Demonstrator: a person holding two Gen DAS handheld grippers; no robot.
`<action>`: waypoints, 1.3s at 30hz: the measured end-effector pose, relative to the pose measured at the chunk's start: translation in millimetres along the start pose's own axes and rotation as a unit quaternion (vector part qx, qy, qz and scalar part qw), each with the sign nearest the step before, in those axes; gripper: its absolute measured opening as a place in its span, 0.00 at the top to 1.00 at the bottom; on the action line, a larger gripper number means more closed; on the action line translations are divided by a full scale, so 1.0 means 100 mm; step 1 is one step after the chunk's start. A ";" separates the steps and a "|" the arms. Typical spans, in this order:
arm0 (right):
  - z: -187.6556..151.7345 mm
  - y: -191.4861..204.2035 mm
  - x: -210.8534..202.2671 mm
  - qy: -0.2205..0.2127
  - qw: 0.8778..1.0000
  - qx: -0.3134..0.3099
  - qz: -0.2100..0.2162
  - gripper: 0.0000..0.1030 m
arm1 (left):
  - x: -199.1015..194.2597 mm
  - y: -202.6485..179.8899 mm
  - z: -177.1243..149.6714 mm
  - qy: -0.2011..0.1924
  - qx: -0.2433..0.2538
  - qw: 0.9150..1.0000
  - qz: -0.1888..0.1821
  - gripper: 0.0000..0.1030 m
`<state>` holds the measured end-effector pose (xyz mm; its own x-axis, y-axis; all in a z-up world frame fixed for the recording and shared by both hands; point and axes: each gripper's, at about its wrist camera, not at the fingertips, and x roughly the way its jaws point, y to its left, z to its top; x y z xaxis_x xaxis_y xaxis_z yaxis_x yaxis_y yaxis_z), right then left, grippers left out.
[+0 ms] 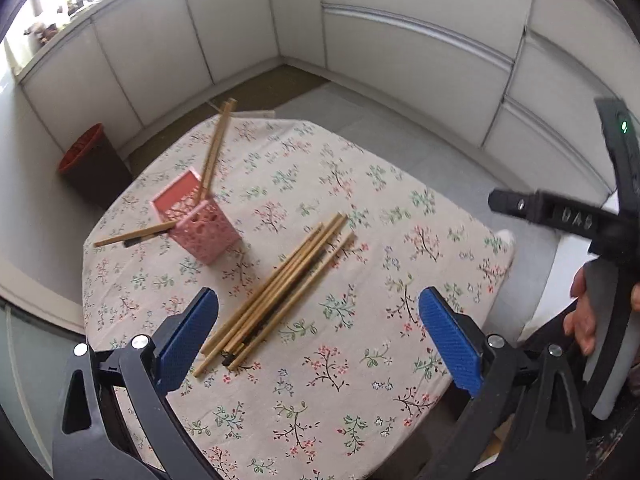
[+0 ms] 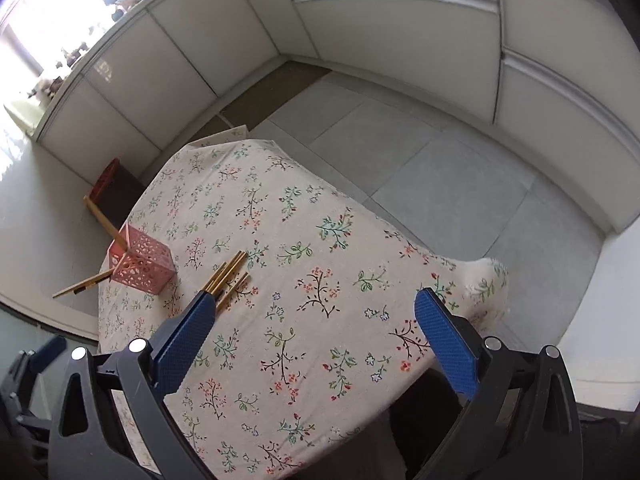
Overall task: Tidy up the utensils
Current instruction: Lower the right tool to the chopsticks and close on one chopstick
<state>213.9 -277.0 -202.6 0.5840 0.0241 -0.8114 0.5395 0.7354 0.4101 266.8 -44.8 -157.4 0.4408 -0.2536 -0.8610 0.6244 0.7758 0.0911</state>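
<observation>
Pink basket [image 1: 200,222] holds leaning chopsticks [image 1: 216,148]; both hand-held grippers [image 1: 320,336] [image 2: 312,340] gape wide, empty.

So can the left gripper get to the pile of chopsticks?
Probably yes: the left gripper is open just above the pile of chopsticks, with nothing between them on the tablecloth.

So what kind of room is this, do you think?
Probably a home dining or kitchen corner: a table under a floral tablecloth, loose chopsticks beside a pink holder, and white cabinet panels along the walls.
</observation>
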 end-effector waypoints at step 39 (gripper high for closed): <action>0.15 -0.28 0.31 0.046 0.996 0.074 -0.022 0.06 | 2.14 -0.15 0.50 0.228 0.169 0.955 -0.081 0.91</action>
<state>226.1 -307.2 -232.7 0.5035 0.0622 -0.8618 0.6505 0.6292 0.4254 383.9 -139.1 -317.7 0.0421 -0.0164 -0.9990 0.8674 0.4968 0.0284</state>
